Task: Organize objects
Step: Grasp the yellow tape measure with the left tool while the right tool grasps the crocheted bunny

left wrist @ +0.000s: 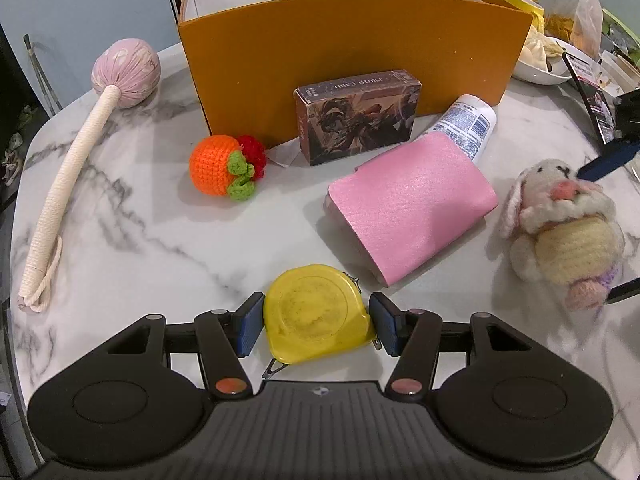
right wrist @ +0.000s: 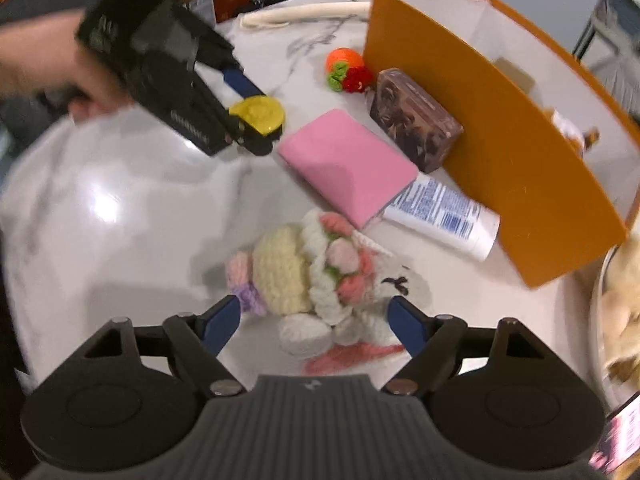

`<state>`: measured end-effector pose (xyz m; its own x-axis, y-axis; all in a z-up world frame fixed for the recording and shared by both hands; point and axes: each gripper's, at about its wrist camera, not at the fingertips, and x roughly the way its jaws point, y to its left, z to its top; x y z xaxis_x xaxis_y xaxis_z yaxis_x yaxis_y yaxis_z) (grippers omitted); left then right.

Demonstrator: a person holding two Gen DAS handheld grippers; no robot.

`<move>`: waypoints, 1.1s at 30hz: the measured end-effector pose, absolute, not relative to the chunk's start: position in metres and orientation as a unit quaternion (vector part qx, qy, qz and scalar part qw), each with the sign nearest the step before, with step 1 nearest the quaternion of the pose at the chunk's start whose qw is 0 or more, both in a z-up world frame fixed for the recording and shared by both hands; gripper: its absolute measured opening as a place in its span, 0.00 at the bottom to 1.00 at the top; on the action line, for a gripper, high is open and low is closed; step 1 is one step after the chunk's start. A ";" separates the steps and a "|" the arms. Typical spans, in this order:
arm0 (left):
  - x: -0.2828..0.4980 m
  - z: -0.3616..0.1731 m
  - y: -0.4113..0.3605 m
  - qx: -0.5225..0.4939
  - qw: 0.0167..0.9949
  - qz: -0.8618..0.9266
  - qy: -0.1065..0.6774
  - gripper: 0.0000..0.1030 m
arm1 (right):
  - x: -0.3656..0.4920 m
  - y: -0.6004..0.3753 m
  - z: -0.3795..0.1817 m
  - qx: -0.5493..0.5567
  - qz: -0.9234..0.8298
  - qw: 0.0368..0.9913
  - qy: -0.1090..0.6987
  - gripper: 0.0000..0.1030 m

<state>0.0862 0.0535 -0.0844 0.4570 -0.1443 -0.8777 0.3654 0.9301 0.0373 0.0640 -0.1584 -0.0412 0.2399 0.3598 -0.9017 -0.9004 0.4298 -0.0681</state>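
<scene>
My left tool [left wrist: 316, 322] straddles the yellow tape measure [left wrist: 316, 314], which lies flat on the marble tabletop [left wrist: 140, 232]; the left pad [left wrist: 250, 326] touches its side, while the right pad sits just beside its edge, and I cannot tell whether that one makes contact. My right tool [right wrist: 316, 320] stands wide around the crocheted bunny [right wrist: 320, 280], its blue fingers [right wrist: 222, 324] apart from the wool on both sides. The bunny is blurred in both views, so its face is hard to read.

From the left wrist, the pink pad [left wrist: 412, 204] lies at 1 o'clock of the tape measure, covering the lower end of a white tube [left wrist: 468, 124]. The dark card box [left wrist: 358, 114] stands at 12 o'clock, against the orange box [left wrist: 352, 56], whose inside is mostly hidden behind its front wall. A crocheted orange fruit [left wrist: 218, 170] sits at 11 o'clock, half hiding a red one behind it. The pink massage hammer [left wrist: 80, 160] lies at 10 o'clock, well apart. At 2 o'clock, clutter beyond the orange box is cut off by the frame and too jumbled to name.
</scene>
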 end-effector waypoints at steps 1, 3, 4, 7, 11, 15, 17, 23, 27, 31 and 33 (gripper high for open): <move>0.086 -0.085 0.053 0.111 0.847 -0.150 0.498 0.65 | 0.058 -0.153 -0.044 -0.331 0.433 0.726 0.419 0.83; 0.086 -0.084 0.053 0.111 0.847 -0.150 0.497 0.65 | 0.049 -0.147 -0.052 -0.373 0.426 0.728 0.387 0.85; 0.086 -0.084 0.052 0.111 0.848 -0.149 0.497 0.65 | 0.044 -0.143 -0.057 -0.395 0.420 0.727 0.372 0.85; 0.085 -0.085 0.052 0.111 0.848 -0.148 0.496 0.65 | 0.039 -0.136 -0.069 -0.443 0.399 0.731 0.331 0.84; 0.085 -0.084 0.052 0.113 0.848 -0.149 0.496 0.65 | 0.034 -0.129 -0.083 -0.500 0.375 0.728 0.282 0.75; 0.083 -0.083 0.051 0.122 0.845 -0.150 0.498 0.64 | 0.041 -0.130 -0.072 -0.477 0.378 0.736 0.296 0.70; 0.082 -0.082 0.049 0.134 0.844 -0.149 0.498 0.64 | 0.047 -0.133 -0.063 -0.448 0.380 0.748 0.309 0.69; 0.079 -0.079 0.050 0.136 0.844 -0.149 0.497 0.64 | 0.064 -0.146 -0.041 -0.372 0.373 0.778 0.342 0.65; 0.077 -0.074 0.051 0.133 0.848 -0.148 0.492 0.64 | 0.071 -0.148 -0.037 -0.337 0.362 0.791 0.360 0.57; 0.075 -0.074 0.052 0.134 0.848 -0.147 0.492 0.64 | 0.077 -0.153 -0.031 -0.308 0.358 0.794 0.383 0.52; 0.074 -0.073 0.052 0.135 0.848 -0.146 0.491 0.64 | 0.079 -0.155 -0.032 -0.299 0.361 0.791 0.394 0.52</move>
